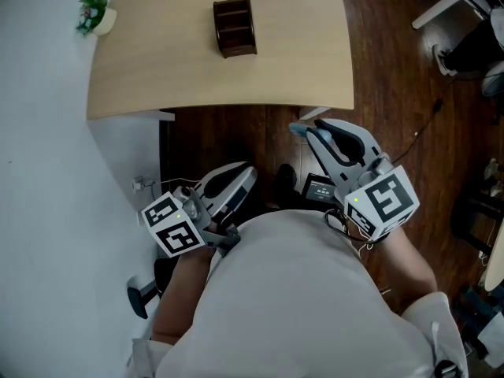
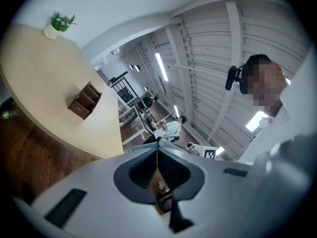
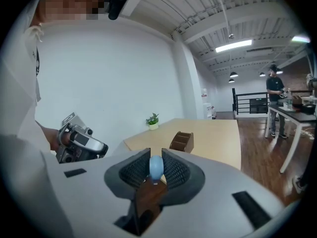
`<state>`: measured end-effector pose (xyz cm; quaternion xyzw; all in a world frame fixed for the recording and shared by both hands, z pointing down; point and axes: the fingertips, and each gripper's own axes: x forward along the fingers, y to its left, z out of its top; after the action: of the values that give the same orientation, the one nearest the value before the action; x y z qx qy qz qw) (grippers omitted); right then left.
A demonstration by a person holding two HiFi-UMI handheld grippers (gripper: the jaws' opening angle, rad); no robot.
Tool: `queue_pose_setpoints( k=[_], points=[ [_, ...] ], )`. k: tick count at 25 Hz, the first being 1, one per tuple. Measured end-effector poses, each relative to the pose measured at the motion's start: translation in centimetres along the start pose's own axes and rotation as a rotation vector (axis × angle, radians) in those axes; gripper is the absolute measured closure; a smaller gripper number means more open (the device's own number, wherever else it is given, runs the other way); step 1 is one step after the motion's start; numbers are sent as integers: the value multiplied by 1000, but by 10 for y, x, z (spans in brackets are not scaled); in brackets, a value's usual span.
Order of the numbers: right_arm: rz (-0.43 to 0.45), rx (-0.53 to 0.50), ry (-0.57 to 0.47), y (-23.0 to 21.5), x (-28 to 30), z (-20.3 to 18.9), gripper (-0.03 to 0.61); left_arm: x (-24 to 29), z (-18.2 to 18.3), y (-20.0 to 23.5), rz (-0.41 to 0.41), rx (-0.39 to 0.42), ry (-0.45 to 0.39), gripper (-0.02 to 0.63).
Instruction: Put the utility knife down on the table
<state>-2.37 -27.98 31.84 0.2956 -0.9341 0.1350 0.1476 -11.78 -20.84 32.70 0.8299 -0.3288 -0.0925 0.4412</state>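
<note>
A light blue utility knife point(image 3: 156, 166) sits pinched between the ribbed pads of my right gripper point(image 3: 156, 163), which is shut on it. In the head view the knife's blue end point(image 1: 298, 129) pokes out past that gripper point(image 1: 313, 135), just short of the near edge of the pale wooden table point(image 1: 157, 69). My left gripper point(image 1: 246, 173) hangs lower left over the dark floor. Its jaws meet in a thin line with nothing between them in the left gripper view point(image 2: 157, 146). The table point(image 3: 218, 133) lies ahead of both grippers.
On the table stand a brown wooden organiser point(image 1: 235, 27) and a small potted plant point(image 1: 94, 12) at the far left corner. A white wall point(image 1: 39, 172) runs along the left. A person stands by a white desk point(image 3: 292, 114) at the far right.
</note>
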Motion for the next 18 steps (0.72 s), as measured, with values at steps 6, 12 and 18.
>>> queue_pose_setpoints(
  k=[6,12,18],
  points=[
    [-64,22,11,-1,90,14,508,-19,64,70,-61,2,43,611],
    [-110,13,22,-6,112,39,508,-23,103,74,-93,23,91,611],
    [-147,-83,69,-2,168,44,508,-42,126,110,-127,6,156,611]
  ],
)
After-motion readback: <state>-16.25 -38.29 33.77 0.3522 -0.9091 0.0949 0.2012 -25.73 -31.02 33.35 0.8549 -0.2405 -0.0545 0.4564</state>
